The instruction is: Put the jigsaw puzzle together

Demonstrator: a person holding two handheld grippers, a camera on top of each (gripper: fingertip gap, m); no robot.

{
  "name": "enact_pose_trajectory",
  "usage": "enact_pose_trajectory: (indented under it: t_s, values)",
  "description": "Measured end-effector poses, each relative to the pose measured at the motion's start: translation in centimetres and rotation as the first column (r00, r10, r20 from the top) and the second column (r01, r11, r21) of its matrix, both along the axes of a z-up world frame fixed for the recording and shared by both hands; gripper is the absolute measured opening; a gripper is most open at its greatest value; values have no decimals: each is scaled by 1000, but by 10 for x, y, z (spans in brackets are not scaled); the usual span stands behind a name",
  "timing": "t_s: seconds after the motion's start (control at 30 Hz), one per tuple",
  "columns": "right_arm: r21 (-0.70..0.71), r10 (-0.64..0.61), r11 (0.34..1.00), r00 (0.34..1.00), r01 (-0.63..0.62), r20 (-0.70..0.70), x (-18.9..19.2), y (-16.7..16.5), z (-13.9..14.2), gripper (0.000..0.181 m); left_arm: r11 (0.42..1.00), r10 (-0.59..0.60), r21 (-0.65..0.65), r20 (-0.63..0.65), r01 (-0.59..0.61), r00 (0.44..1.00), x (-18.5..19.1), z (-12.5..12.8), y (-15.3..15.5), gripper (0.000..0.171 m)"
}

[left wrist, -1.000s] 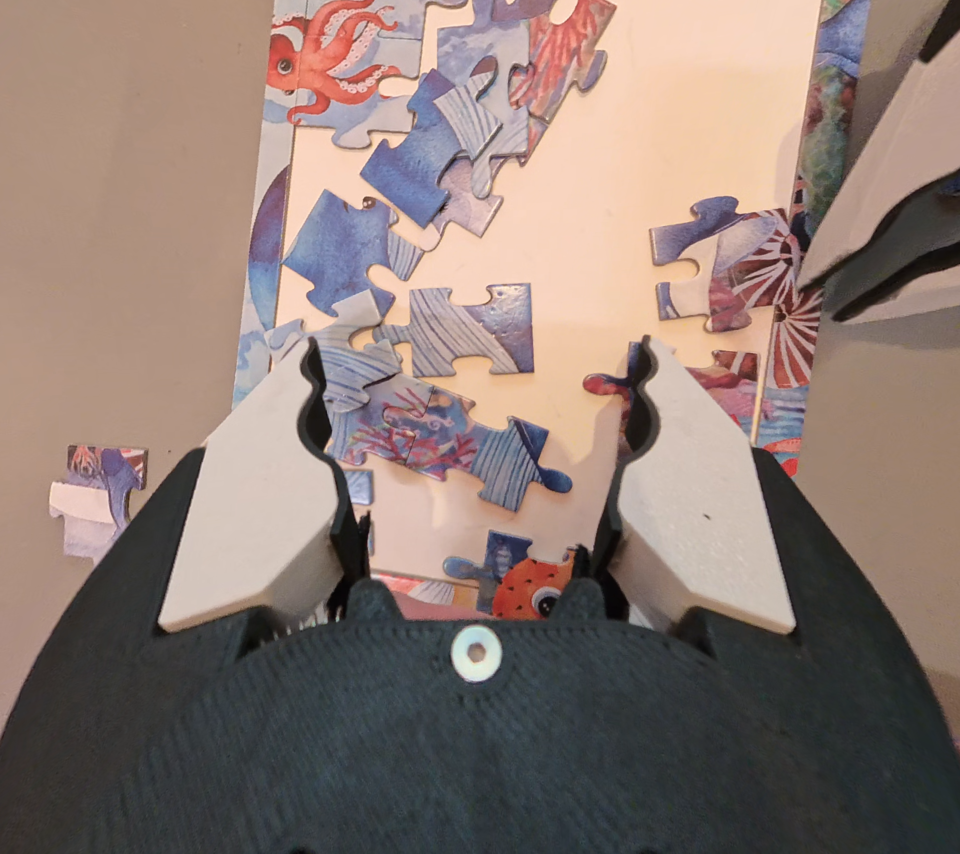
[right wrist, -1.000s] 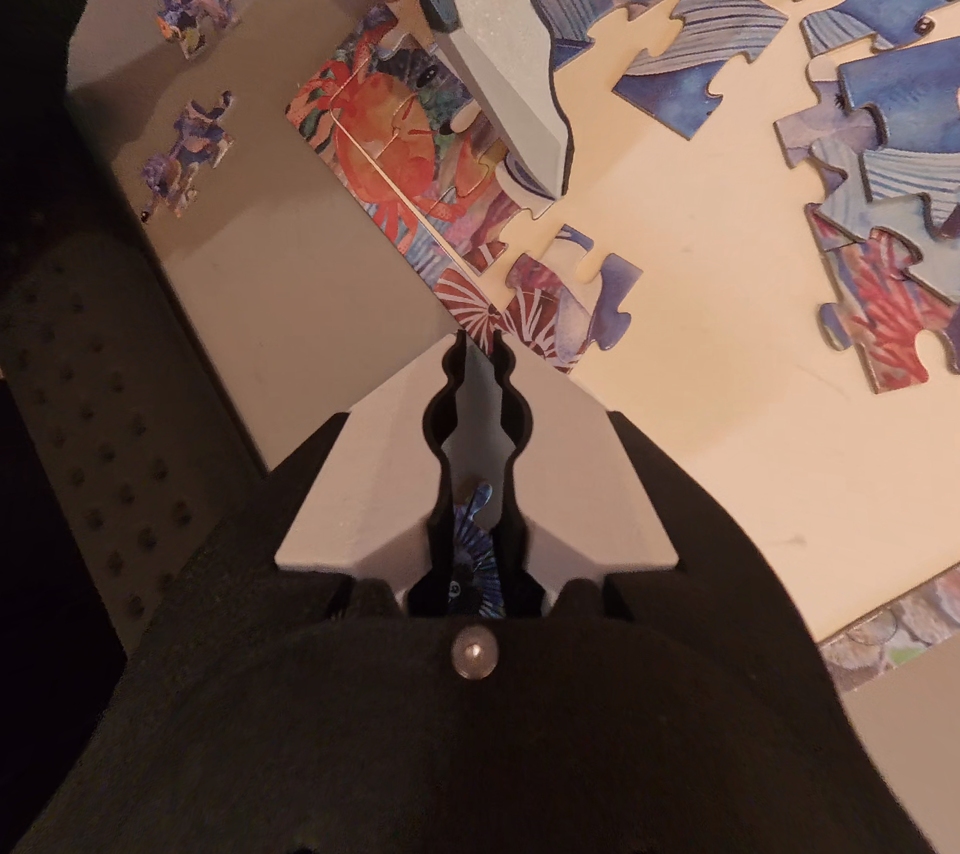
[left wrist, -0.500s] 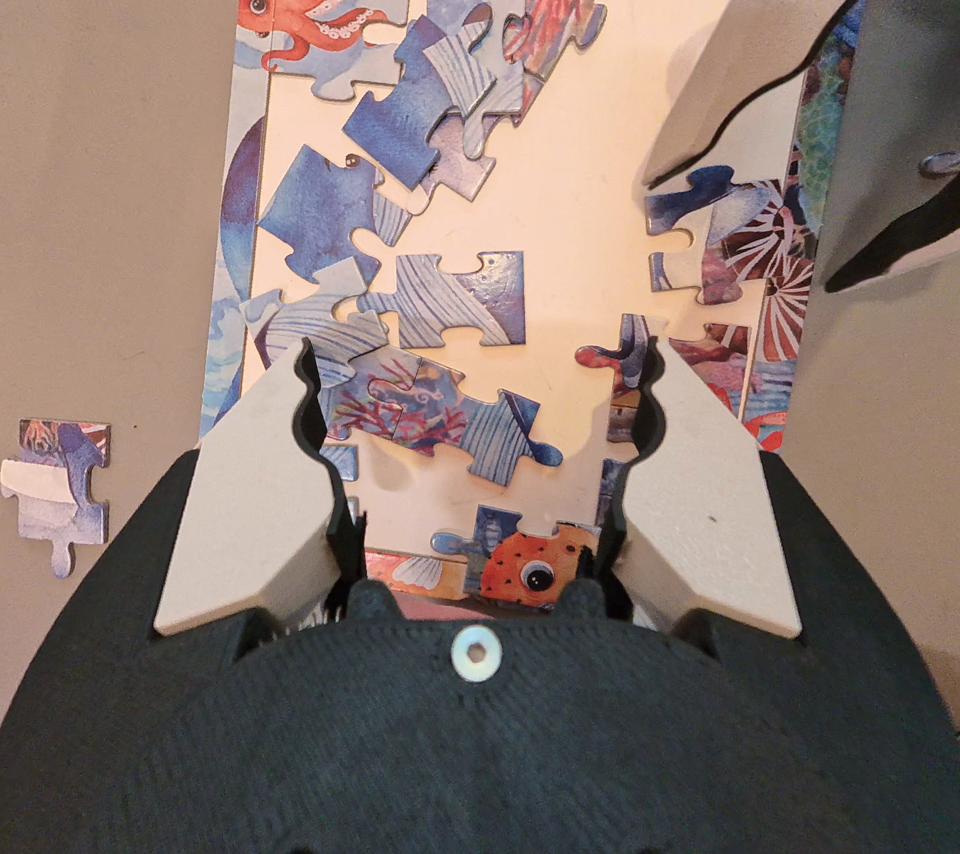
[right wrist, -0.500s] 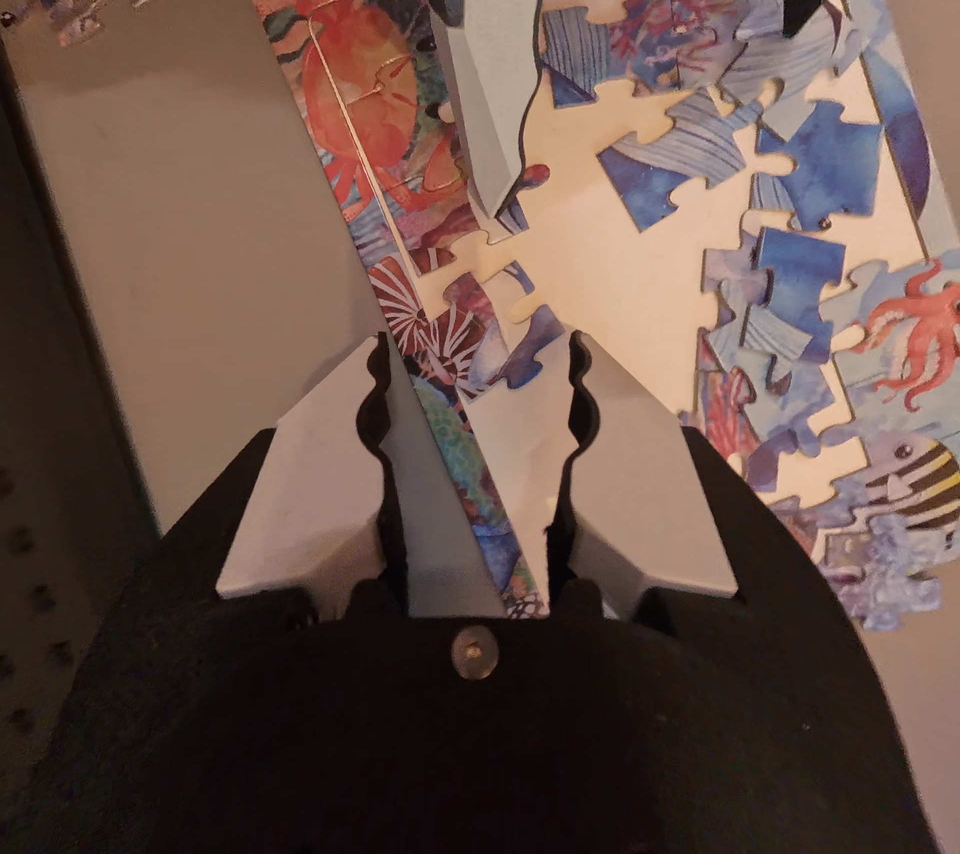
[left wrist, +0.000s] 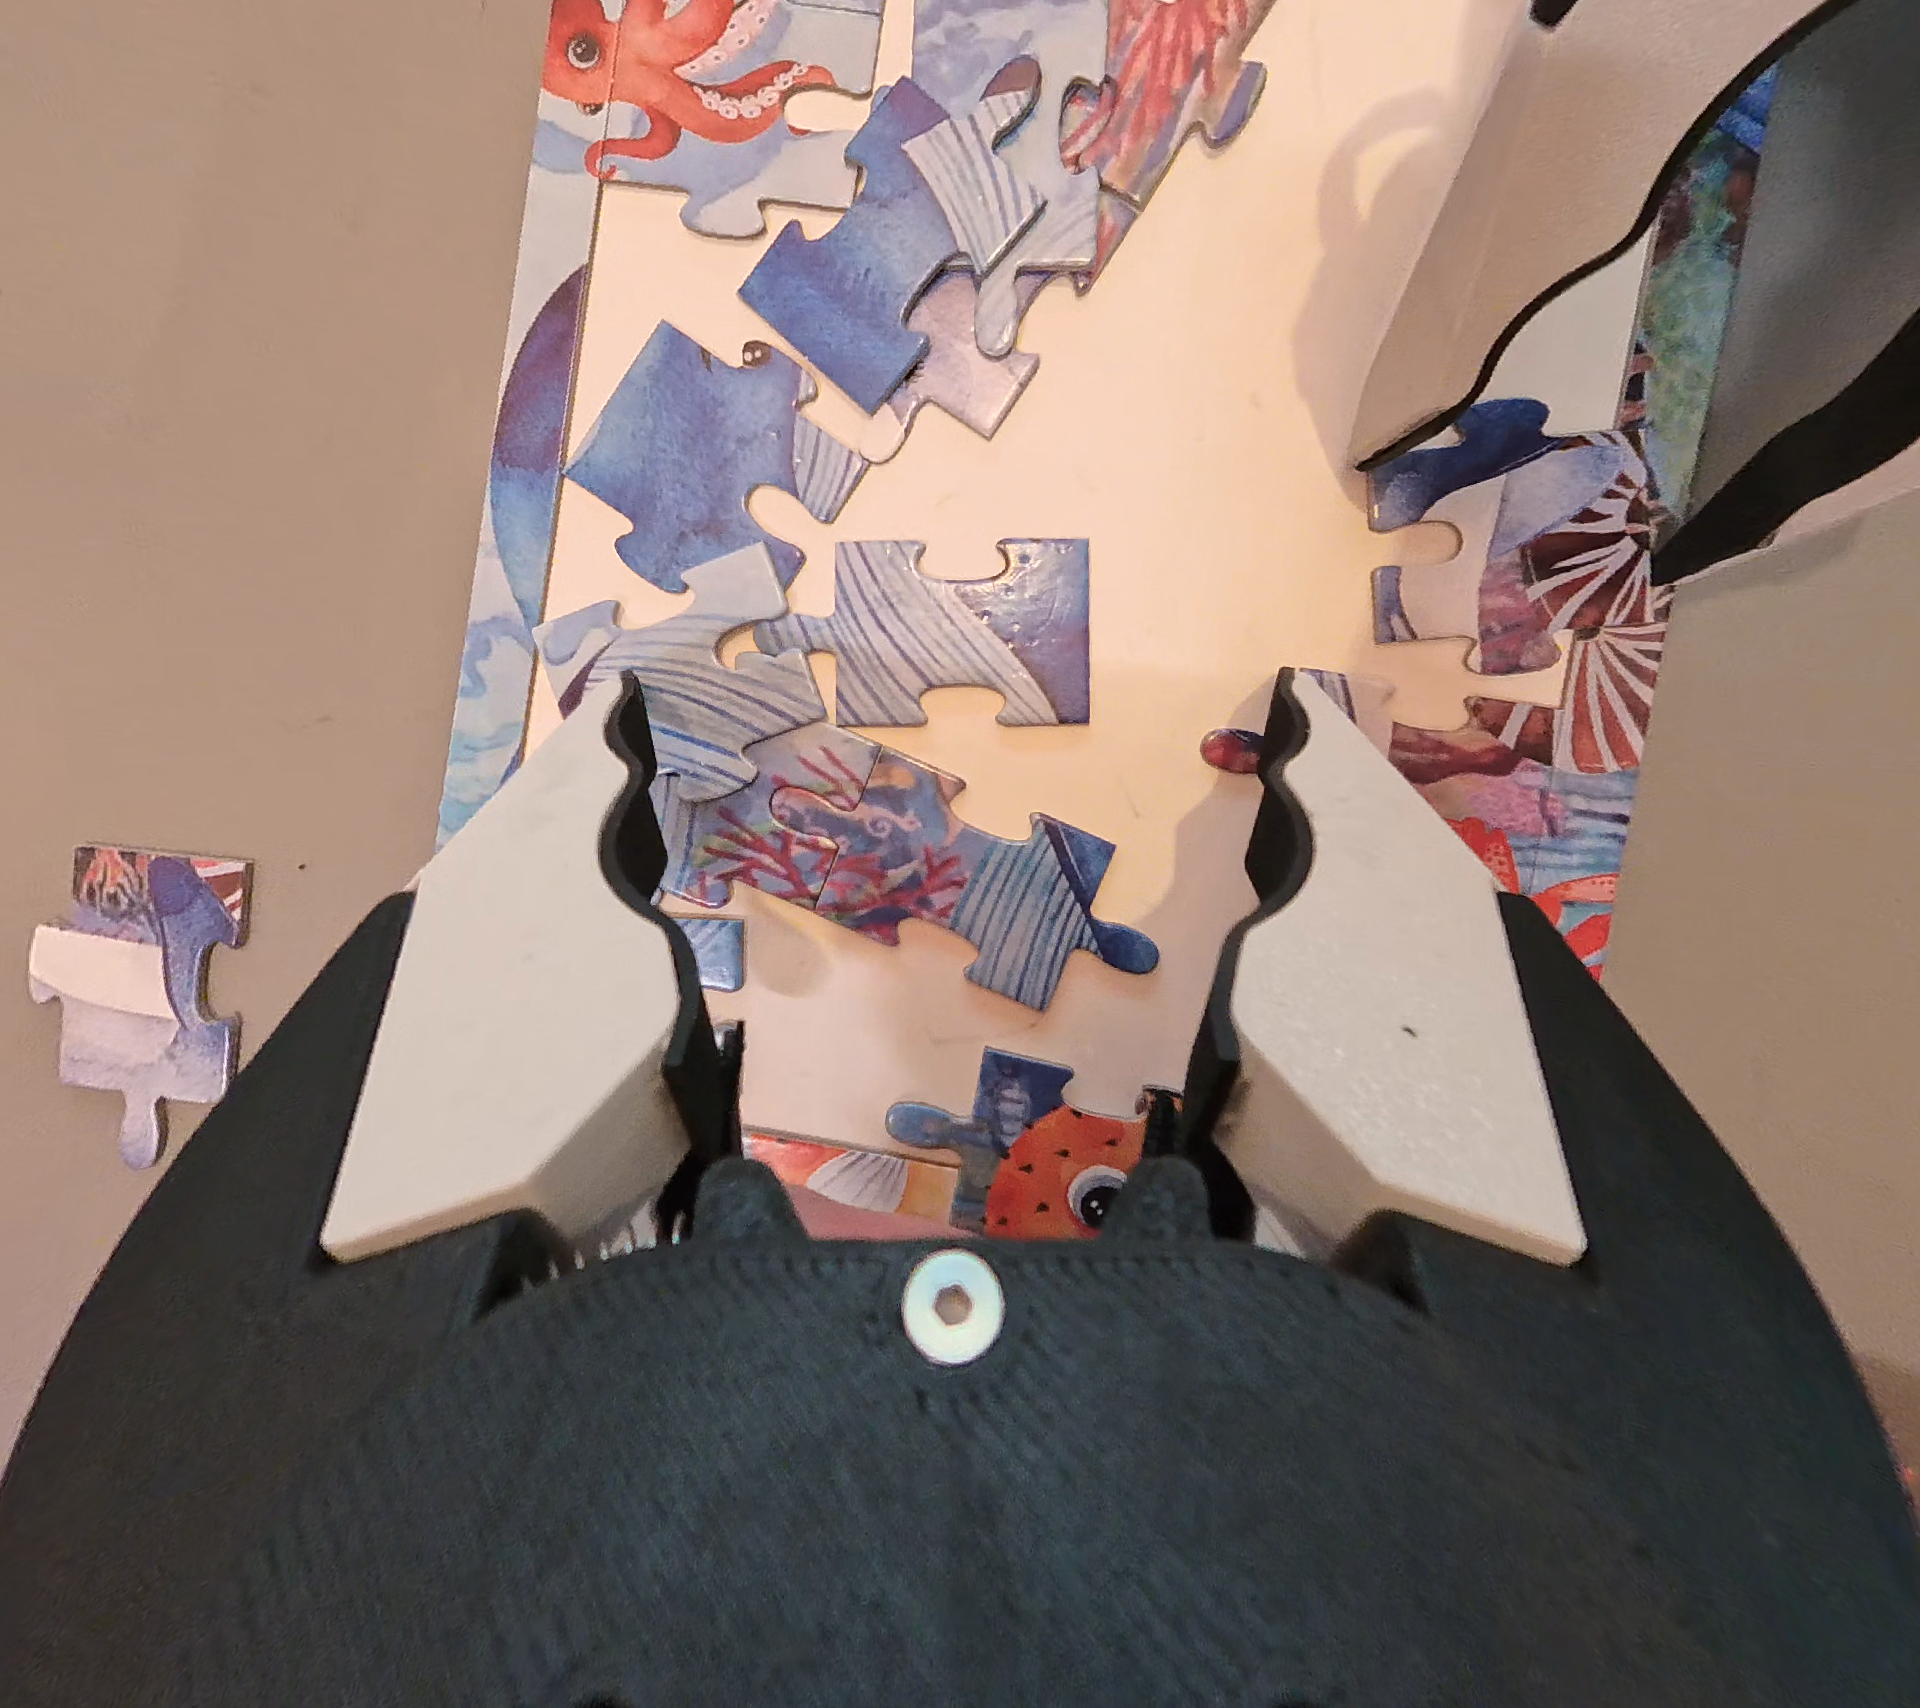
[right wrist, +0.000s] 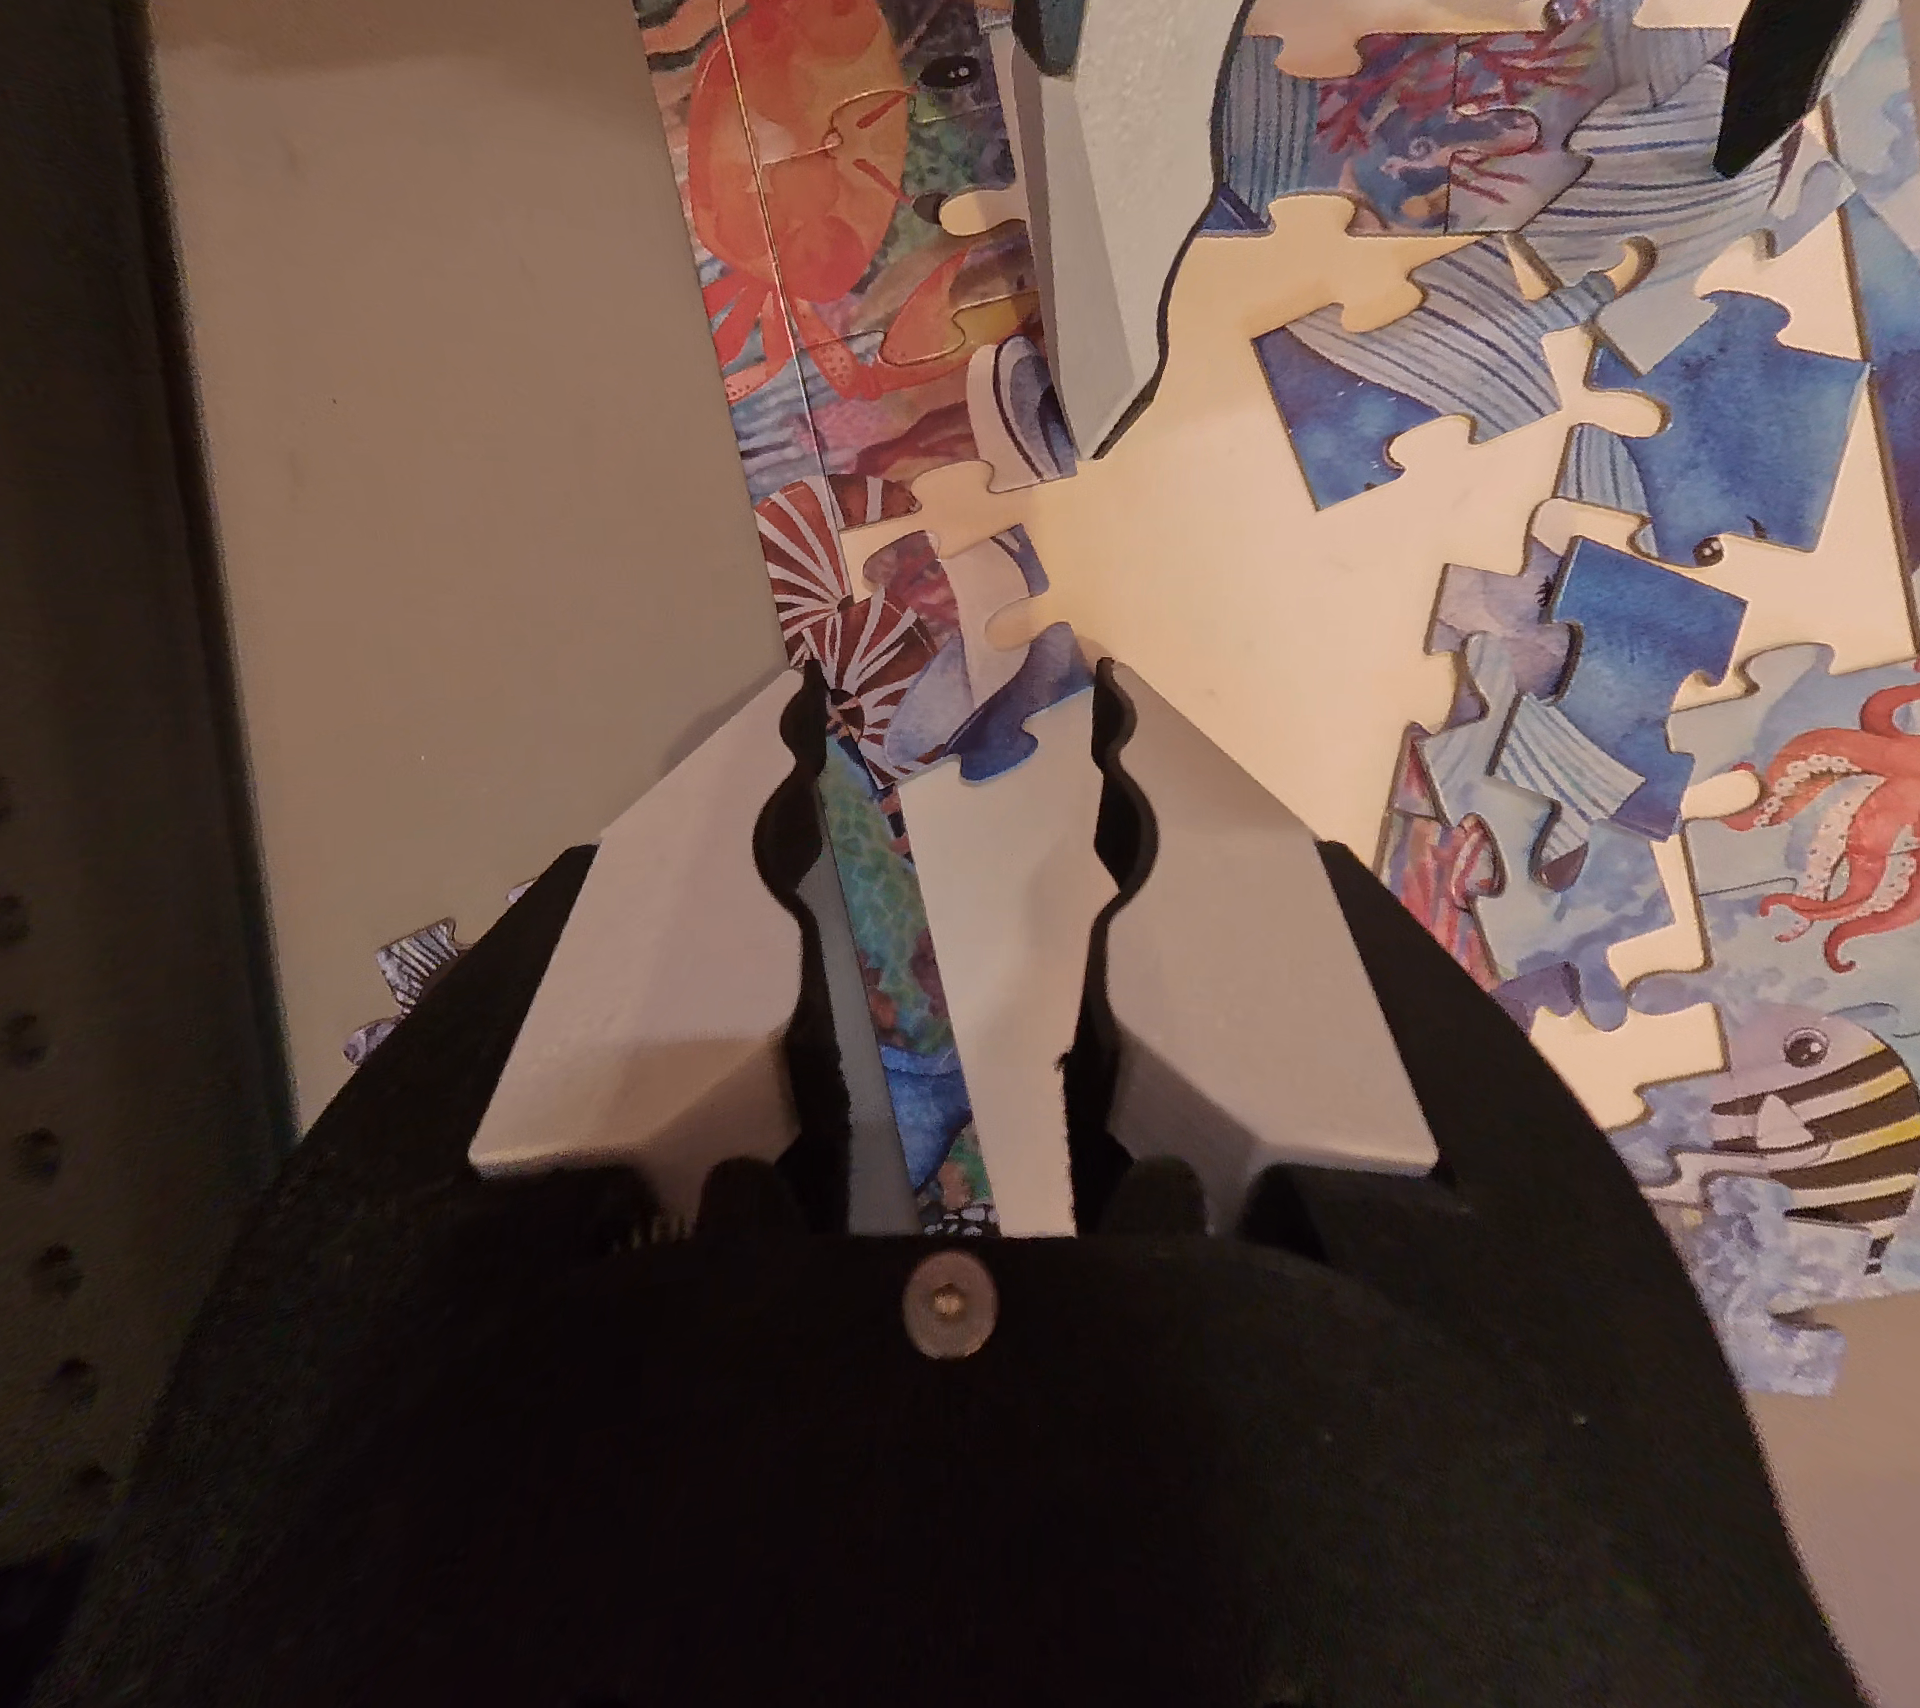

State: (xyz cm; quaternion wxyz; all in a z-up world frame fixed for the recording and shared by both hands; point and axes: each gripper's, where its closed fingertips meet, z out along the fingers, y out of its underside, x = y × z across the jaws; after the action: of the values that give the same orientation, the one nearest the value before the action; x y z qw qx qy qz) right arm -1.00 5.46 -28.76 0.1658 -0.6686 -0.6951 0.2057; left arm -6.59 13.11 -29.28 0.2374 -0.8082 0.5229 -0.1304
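right hand-held gripper (right wrist: 951, 682) now parted and empty, shell-patterned puzzle piece (right wrist: 935, 671) released at tray edge, views shifted

left gripper (left wrist: 951, 702): dark teal ribbed printed body | pale grey wedge fingers (left wrist: 509, 1014), black wavy inner pads | silver washer screw at centre || right gripper (right wrist: 951, 687): black body | same pale fingers, wavy black pads | dull centre screw

Left gripper (left wrist: 951, 702) jaws wide apart; right gripper (right wrist: 951, 682) jaws parted, empty.
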Motion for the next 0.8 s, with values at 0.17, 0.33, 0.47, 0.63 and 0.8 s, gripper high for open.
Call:
enact_pose_trajectory:
  t_s: [0.17, 0.33, 0.47, 0.63, 0.8]
  values:
    - [-1, -13, 1000, 1000, 13, -9, 0, 1, 0, 49, 1000, 3, -4, -9, -3, 1000, -3, 0, -1, 113]
    - [-7, -47, 999, 999, 46, -21, 0, 4, 1, 49, 1000, 6, -6, -13, -6, 1000, -5, 0, -1, 115]
    - [-22, -83, 996, 995, 82, -52, -3, 7, 7, 49, 1000, 7, -6, -13, -7, 1000, -5, 0, -1, 115]
    - [-23, -133, 991, 991, 132, -35, -11, 7, 7, 49, 1000, 8, -7, -14, -9, 1000, -6, 0, -1, 115]
    - [-2, -160, 987, 987, 160, 30, -13, 3, 1, 50, 1000, 8, -8, -17, -8, 1000, -7, 0, -2, 114]
